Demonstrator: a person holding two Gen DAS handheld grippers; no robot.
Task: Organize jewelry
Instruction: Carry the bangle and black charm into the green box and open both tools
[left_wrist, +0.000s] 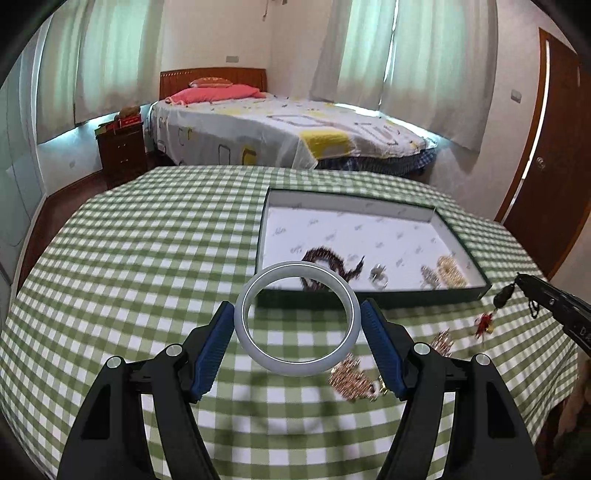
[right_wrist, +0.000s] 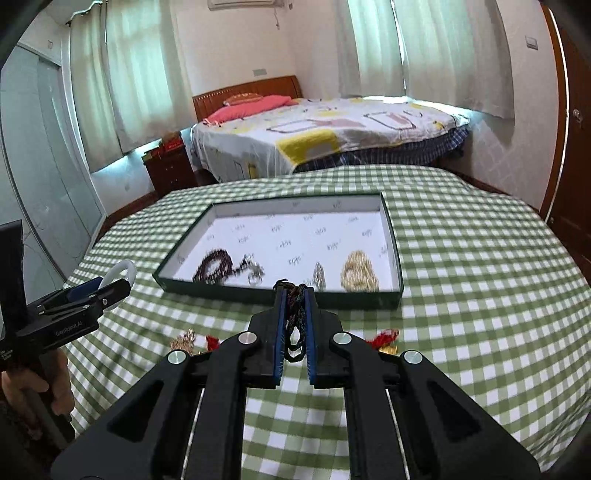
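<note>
Checked table carries the green-walled tray holding dark beads and a gold chain. Left gripper clamps a pale bangle short of the tray. Only the right wrist view shows the right gripper pinching a dark cord.

Sitting on the table ahead of both grippers: a tray holding a beaded necklace, ring and chain bracelet. Lying loose just beneath the left gripper: a chain cluster. Standing beyond the table: a bed.
</note>
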